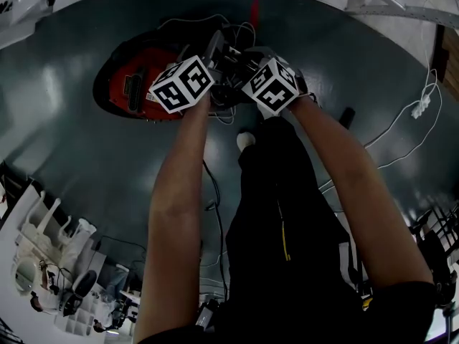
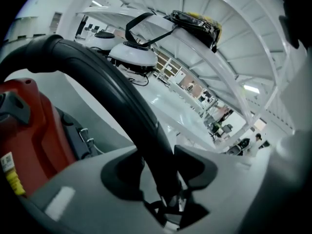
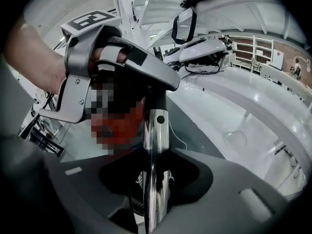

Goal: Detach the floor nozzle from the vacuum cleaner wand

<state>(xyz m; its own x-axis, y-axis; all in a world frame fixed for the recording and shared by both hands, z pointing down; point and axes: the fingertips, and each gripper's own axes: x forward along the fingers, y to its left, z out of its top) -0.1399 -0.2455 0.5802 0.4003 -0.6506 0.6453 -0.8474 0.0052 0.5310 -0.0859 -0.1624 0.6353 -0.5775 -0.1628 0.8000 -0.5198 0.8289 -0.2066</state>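
**Both grippers clamped on, no floor nozzle in sight!**

Up at twelve o'clock in the head view the two grippers sit side by side, with the red vacuum body lying on the dark floor at nine o'clock from them. The left gripper is closed round the black curved tube. The right gripper is clamped on the chrome wand, which runs toward twelve o'clock into a black collar. No view shows the floor nozzle or a parted joint. By my reading the holds are set, and the release and pull-apart are left to do.
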